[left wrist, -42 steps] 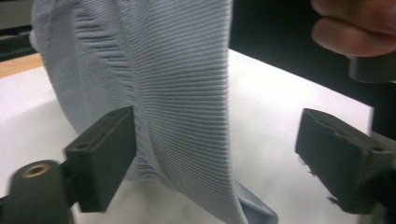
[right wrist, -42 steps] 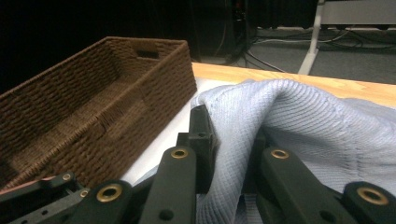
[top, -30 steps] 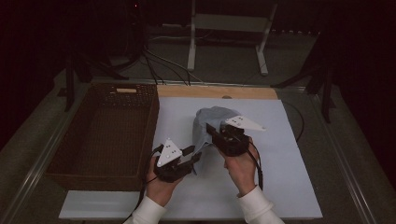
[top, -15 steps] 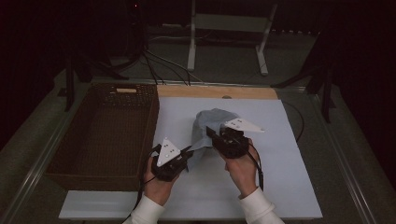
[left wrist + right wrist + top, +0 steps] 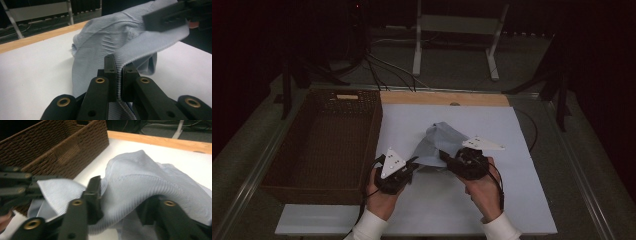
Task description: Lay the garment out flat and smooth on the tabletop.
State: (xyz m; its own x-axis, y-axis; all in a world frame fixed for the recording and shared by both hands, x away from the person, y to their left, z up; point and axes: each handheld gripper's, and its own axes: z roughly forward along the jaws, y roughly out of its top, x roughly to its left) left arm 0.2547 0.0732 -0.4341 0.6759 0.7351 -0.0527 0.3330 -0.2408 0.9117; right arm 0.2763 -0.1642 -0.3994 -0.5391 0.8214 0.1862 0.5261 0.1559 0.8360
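One white table (image 5: 492,210) in dark room, left gripper (image 5: 119,75) clamping blue cloth (image 5: 437,142), right gripper (image 5: 122,202) loosening around it

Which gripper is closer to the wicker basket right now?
Left. The left gripper sits just beside the wicker basket, clamped on the pale blue garment. The right gripper is farther off, across the cloth.

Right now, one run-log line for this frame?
left claw: shut on cloth edge | right claw: jaws just opening, cloth fold between them | basket: left of cloth | cloth: bunched on white mat
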